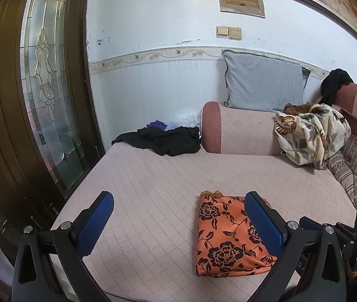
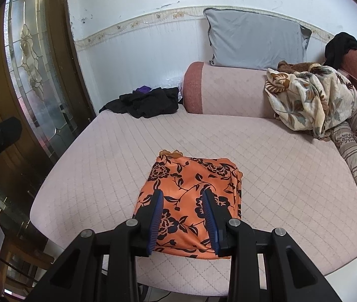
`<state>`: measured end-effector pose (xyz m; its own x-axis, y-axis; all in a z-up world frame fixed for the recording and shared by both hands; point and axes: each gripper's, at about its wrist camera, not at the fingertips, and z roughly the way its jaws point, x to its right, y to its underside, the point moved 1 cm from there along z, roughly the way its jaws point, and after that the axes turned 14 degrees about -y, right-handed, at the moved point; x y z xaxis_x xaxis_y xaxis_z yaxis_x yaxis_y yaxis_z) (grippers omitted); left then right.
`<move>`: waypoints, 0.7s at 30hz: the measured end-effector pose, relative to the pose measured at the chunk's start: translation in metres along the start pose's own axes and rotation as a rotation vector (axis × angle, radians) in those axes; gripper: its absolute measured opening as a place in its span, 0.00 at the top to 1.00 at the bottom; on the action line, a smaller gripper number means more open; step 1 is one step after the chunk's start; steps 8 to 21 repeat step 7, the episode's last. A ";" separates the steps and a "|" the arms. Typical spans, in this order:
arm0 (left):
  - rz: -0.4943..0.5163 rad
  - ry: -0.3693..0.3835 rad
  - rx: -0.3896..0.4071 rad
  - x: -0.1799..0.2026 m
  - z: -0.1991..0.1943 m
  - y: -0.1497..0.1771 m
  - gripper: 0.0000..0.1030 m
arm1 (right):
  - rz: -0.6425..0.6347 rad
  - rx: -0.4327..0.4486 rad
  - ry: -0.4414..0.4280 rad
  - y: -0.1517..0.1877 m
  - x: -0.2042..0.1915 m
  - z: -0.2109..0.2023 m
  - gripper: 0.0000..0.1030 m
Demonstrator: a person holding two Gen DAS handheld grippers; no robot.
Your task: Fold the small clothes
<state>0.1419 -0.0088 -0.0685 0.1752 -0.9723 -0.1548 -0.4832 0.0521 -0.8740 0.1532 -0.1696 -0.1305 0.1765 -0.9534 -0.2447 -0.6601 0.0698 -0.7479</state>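
Folding is looking close to done for the orange flowered cloth, which is lying as a compact rectangle on the near middle of the pink quilted sofa seat. The right gripper is hanging over the cloth's near edge with its blue fingers partly spread and nothing between them; whether the tips are touching the fabric I cannot tell. The left gripper is standing wide apart and empty, with its right finger crossing in front of the cloth's right side and the cloth lying near that finger, not in the middle of the gap.

A bit of lighter trim is sticking out at the cloth's far left corner, and the right edge is looking a little bunched. Pressing or pinching from here could be dragging the top layer and sliding the fold open, since the fabric looks thin and slippery. A careless sweep of the left gripper could be catching that right edge and flipping it.

More clothes are waiting: a black heap at the far left of the seat, a leaf-patterned bundle on the far right, and a dark piece draped over the backrest. A grey pillow is leaning against the wall.
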 end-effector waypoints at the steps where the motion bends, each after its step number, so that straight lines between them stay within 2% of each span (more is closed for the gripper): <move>1: 0.000 0.001 -0.001 0.001 0.002 0.000 0.00 | 0.001 -0.003 0.000 -0.001 0.000 0.002 0.65; 5: -0.008 0.021 0.014 0.001 0.008 -0.001 0.00 | 0.006 -0.012 -0.002 -0.003 0.003 0.011 0.65; 7: -0.022 0.054 0.010 0.001 0.018 -0.002 0.00 | 0.002 -0.016 -0.002 -0.005 0.004 0.015 0.65; 21: -0.022 0.054 0.010 0.001 0.018 -0.002 0.00 | 0.002 -0.016 -0.002 -0.005 0.004 0.015 0.65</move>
